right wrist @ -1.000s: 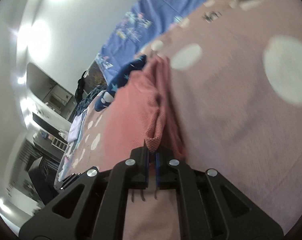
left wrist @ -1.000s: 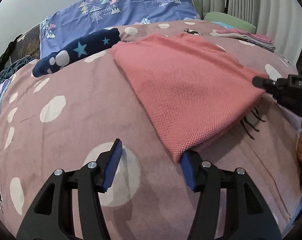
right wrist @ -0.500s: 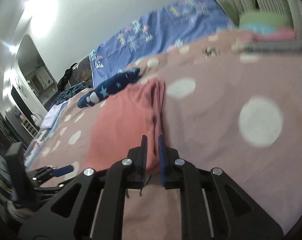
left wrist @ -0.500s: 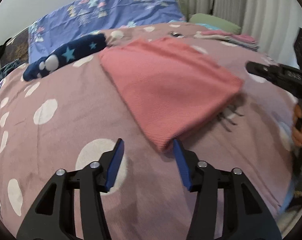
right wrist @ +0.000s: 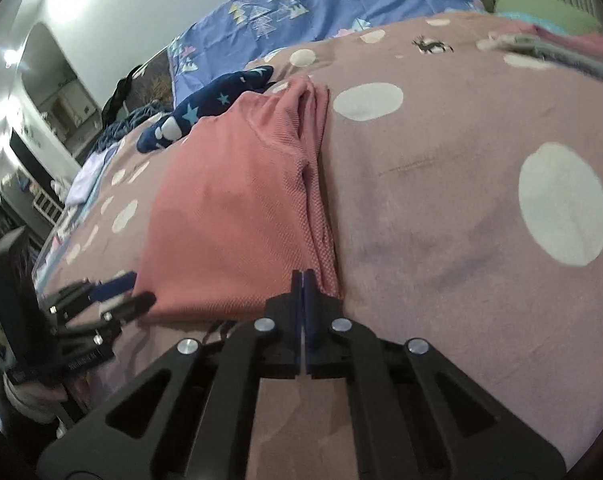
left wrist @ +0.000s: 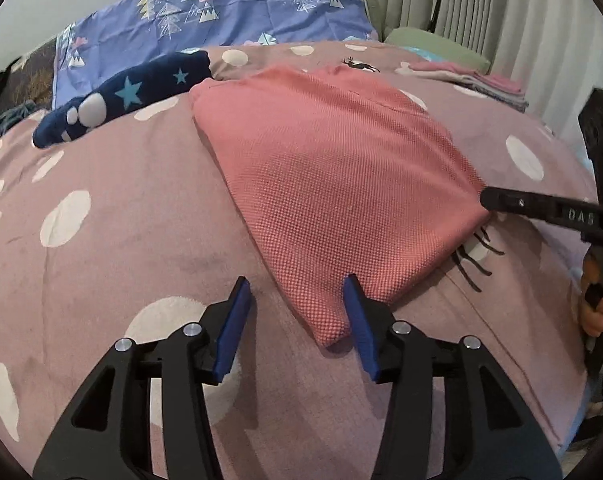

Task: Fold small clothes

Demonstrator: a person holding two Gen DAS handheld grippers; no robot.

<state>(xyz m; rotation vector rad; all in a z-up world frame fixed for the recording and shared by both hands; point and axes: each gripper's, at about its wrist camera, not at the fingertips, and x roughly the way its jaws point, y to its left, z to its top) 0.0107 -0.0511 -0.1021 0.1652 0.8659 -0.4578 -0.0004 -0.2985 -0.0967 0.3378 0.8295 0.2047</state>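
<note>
Pink knit garment lies folded flat on the dotted mauve blanket of the bed, beside a navy star-print piece; left claw hangs about half spread and is opening, the garment's near corner between its blue pads, the right-hand pad against the cloth; right claw is clenched tight at the other near corner, its tips at the cloth's edge; whether cloth is pinched, I can't tell.

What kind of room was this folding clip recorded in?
Most likely a bedroom at home. The salmon-pink garment lies on a mauve polka-dot blanket spread over a bed, a blue tree-print sheet shows behind it, and pleated curtains hang to one side.
</note>
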